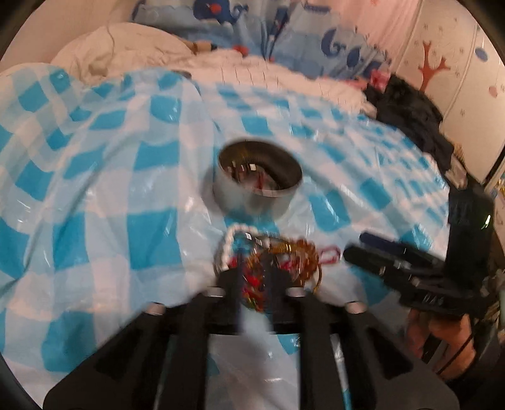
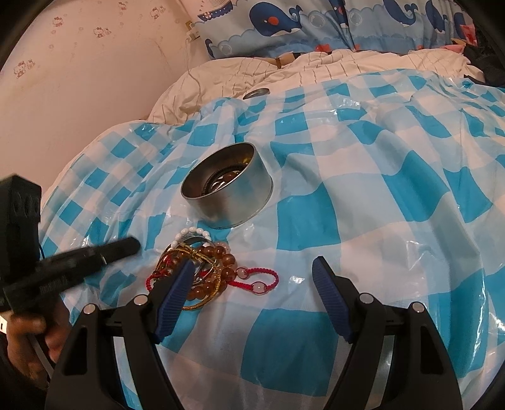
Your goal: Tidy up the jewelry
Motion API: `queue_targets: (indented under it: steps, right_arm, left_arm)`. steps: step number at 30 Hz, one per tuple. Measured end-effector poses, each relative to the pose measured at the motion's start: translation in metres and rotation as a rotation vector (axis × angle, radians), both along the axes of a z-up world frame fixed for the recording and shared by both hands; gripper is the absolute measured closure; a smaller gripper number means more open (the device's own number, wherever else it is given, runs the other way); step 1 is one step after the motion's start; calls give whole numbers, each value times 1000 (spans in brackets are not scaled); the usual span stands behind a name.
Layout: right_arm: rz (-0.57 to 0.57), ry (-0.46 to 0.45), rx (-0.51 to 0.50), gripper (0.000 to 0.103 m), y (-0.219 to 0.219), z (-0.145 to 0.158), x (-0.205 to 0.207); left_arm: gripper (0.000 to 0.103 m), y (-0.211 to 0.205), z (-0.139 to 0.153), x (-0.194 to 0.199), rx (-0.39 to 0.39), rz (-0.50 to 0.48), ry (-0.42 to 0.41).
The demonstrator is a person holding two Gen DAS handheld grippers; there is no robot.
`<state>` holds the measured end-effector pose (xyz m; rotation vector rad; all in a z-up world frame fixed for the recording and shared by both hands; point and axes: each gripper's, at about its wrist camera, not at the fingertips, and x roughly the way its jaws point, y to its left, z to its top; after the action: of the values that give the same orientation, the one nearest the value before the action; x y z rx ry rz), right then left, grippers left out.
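Note:
A pile of jewelry [image 2: 195, 271] lies on the blue-and-white checked plastic sheet [image 2: 363, 205]: amber bead bracelets, a white bead bracelet [image 2: 192, 235], gold bangles and a red cord bracelet [image 2: 258, 279]. Just behind it stands a round metal tin [image 2: 227, 186] with several pieces inside. My right gripper [image 2: 252, 277] is open, its left finger over the pile's near edge and holding nothing. In the blurred left wrist view, my left gripper [image 1: 254, 268] hovers at the pile [image 1: 277, 261] with a narrow gap between its fingers, through which the jewelry shows. The right wrist view shows the left gripper [image 2: 126, 247] left of the pile, carrying nothing.
A white quilt [image 2: 252, 72] and whale-print pillows [image 2: 284, 25] lie behind the sheet, with a small round metal lid [image 2: 257, 93] at the sheet's far edge. A black garment [image 1: 410, 116] lies at the right. A hand [image 2: 28, 340] grips the left tool. A wall stands close on the left.

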<state>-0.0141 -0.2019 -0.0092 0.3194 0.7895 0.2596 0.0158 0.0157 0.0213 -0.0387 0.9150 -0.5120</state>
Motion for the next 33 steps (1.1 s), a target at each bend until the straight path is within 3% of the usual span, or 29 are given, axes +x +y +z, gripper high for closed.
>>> queue_targets:
  steps: [1, 2, 5, 6, 7, 8, 9, 11, 14, 17, 22, 24, 31, 33]
  right_arm:
    - [-2, -2, 2, 29, 0, 0, 0]
    - [-1, -2, 3, 29, 0, 0, -1]
    - [7, 1, 1, 29, 1, 0, 0]
    - [10, 2, 0, 29, 2, 0, 0]
    - [14, 2, -3, 29, 3, 0, 0]
    - [16, 1, -7, 29, 3, 0, 0]
    - [17, -1, -11, 29, 5, 1, 0]
    - [21, -5, -24, 29, 6, 2, 0]
    - [49, -24, -70, 29, 16, 4, -3]
    - [103, -59, -136, 29, 33, 7, -7]
    - [185, -102, -229, 31, 60, 4, -10]
    - [194, -78, -248, 46, 63, -1, -6]
    - [188, 1, -231, 65, 60, -17, 3]
    - [189, -5, -260, 83, 63, -15, 1]
  left_arm:
    - [53, -6, -2, -4, 23, -10, 1]
    - [47, -8, -4, -8, 44, -7, -9]
    - [42, -20, -9, -18, 133, -17, -47]
    - [48, -23, -11, -20, 159, -23, -65]
    - [79, -26, -13, -21, 189, -28, -76]
    - [93, -29, -15, -21, 214, -42, -70]
    - [99, -31, -15, -22, 237, -55, -77]
    - [100, -32, -10, -27, 246, -90, -98]
    - [100, -24, 3, -29, 184, -98, -99]
    - [100, -2, 19, -25, 49, -64, -84]
    - [100, 43, 43, -16, -260, 0, -74]
    - [100, 48, 47, -14, -265, 28, -85]
    - [100, 49, 41, -10, -227, 54, -66]
    - [100, 47, 41, -10, -218, 52, -67]
